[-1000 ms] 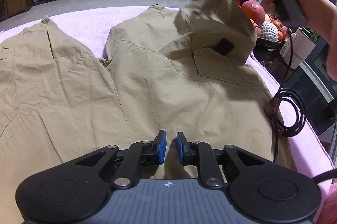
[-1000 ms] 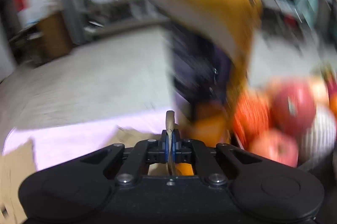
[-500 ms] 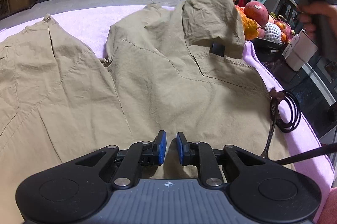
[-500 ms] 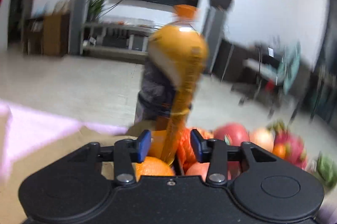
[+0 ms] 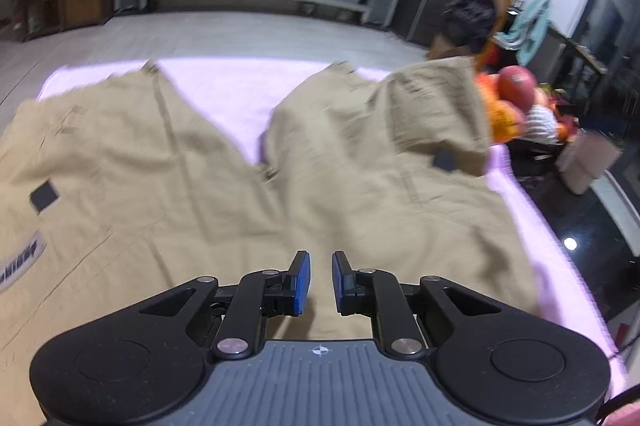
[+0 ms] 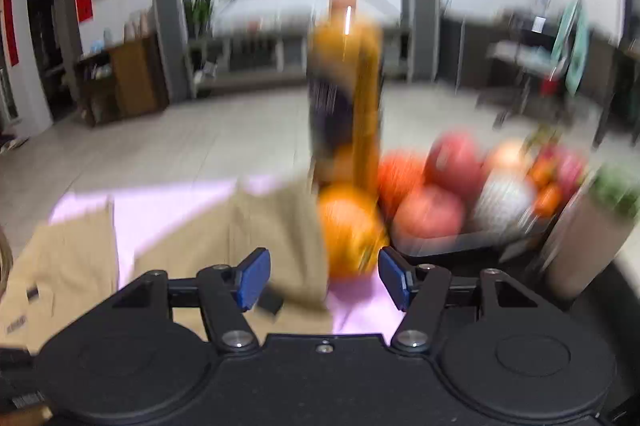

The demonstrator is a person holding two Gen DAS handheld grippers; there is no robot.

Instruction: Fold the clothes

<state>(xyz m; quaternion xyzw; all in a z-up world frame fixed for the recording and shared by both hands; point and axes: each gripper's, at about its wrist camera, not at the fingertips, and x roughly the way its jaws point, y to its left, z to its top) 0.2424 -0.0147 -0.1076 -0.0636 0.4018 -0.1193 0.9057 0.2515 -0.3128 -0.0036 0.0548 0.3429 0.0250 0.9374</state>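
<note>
1. Khaki trousers [image 5: 192,194] lie spread on a pink cloth [image 5: 224,94] that covers the surface, both legs running away from the left wrist camera with a strip of pink showing between them.
2. Far end of the right-hand leg [image 5: 436,114] is folded back over itself, forming a raised flap with a small dark patch [image 5: 445,159] at its lower edge.
3. A second dark patch [image 5: 44,196] sits on the left leg, and a grey printed label [image 5: 22,260] lies nearer the left edge.
4. Left tongs [image 5: 320,282] hover over the trousers near the camera, their blue pads [image 5: 302,284] close together with a narrow gap; nothing is between them, and they have just been closing a little.
5. Right tongs [image 6: 323,278] stand spread wide and have just been opening; no fabric is pinched, though the folded khaki flap [image 6: 280,238] and pink cloth show below the gap.
6. Beyond the right tongs, just past the surface's edge, stands an orange bottle [image 6: 348,98] with a dark label, blurred.
7. Beside it is a heap of fruit [image 6: 448,194]: oranges, red apples and a white netted piece, in a dark tray [image 6: 460,246].
8. Both views are motion-blurred.
</note>
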